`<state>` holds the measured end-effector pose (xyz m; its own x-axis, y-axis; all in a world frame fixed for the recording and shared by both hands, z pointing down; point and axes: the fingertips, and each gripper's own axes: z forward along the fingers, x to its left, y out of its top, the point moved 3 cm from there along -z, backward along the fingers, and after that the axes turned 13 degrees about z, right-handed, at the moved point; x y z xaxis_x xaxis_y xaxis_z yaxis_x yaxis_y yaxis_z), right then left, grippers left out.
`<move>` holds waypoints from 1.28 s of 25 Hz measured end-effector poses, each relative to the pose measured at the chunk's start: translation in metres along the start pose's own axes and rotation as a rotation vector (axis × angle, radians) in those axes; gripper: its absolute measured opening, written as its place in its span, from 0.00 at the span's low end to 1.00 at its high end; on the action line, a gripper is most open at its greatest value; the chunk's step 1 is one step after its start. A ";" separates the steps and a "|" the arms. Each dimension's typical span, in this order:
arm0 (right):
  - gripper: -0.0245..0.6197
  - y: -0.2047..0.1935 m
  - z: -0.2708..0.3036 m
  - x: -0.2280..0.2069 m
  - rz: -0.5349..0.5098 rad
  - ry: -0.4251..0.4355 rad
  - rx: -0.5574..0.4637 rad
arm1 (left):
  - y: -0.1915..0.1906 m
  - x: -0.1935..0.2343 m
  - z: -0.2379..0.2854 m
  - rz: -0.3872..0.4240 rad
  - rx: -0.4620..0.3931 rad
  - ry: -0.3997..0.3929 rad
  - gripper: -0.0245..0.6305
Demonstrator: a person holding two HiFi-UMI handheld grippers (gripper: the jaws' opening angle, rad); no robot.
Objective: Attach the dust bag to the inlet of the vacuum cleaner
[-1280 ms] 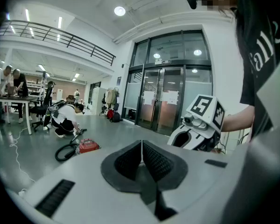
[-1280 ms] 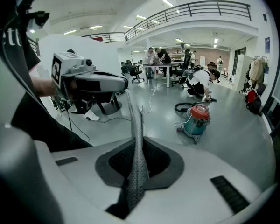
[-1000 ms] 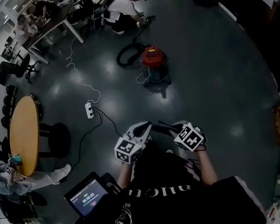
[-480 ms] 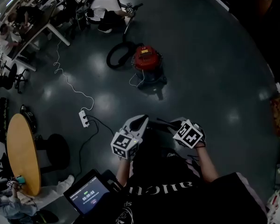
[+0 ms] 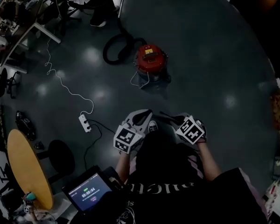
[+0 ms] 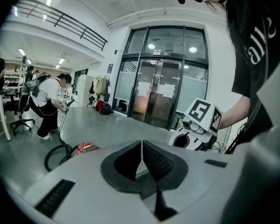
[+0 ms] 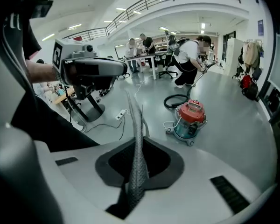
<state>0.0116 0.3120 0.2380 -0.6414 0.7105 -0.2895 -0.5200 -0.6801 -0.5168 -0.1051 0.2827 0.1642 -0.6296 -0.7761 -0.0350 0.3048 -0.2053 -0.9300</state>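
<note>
- Both grippers were carried forward over the last second. In the head view the power strip [image 5: 84, 123] and the round table [image 5: 25, 164] had slid back towards the wearer, so the walk to the vacuum cleaner [image 5: 150, 59] was under way.
- The left gripper [image 5: 147, 113] had its fingers pressed together with nothing between them, as before.
- The right gripper [image 5: 164, 115] was likewise closed tight and empty.
- The vacuum cleaner stood on the floor well ahead of both sets of fingertips, to the right of the right fingers' line and to the left of the left fingers' line, with its hose [image 5: 113, 50] coiled beyond.
- No dust bag showed in any view, and the inlet could not be made out.
- Judged from this, the task was only at the approach, with the bag still to be picked up.
</note>
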 end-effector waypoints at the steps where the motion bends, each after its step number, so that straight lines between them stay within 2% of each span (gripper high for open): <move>1: 0.10 0.006 0.006 -0.005 0.007 0.003 0.010 | -0.003 0.009 0.005 -0.010 0.003 -0.003 0.06; 10: 0.10 0.041 0.037 -0.056 0.016 0.029 0.069 | -0.022 0.067 0.059 -0.069 0.057 -0.018 0.06; 14: 0.10 0.044 0.050 -0.092 0.040 0.055 0.055 | -0.028 0.087 0.093 -0.107 0.075 0.021 0.06; 22: 0.10 0.054 0.079 -0.168 -0.054 0.117 0.102 | -0.038 0.109 0.158 -0.131 0.164 0.088 0.06; 29: 0.10 0.052 0.124 -0.219 -0.104 0.144 0.135 | -0.065 0.146 0.218 -0.092 0.222 0.113 0.06; 32: 0.10 0.045 0.148 -0.235 -0.106 0.151 0.150 | -0.087 0.171 0.245 -0.054 0.261 0.090 0.06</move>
<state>0.0557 0.0875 0.4024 -0.4925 0.7908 -0.3633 -0.6654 -0.6113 -0.4285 -0.0645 0.0216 0.3288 -0.7077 -0.7059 -0.0310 0.4353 -0.4010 -0.8061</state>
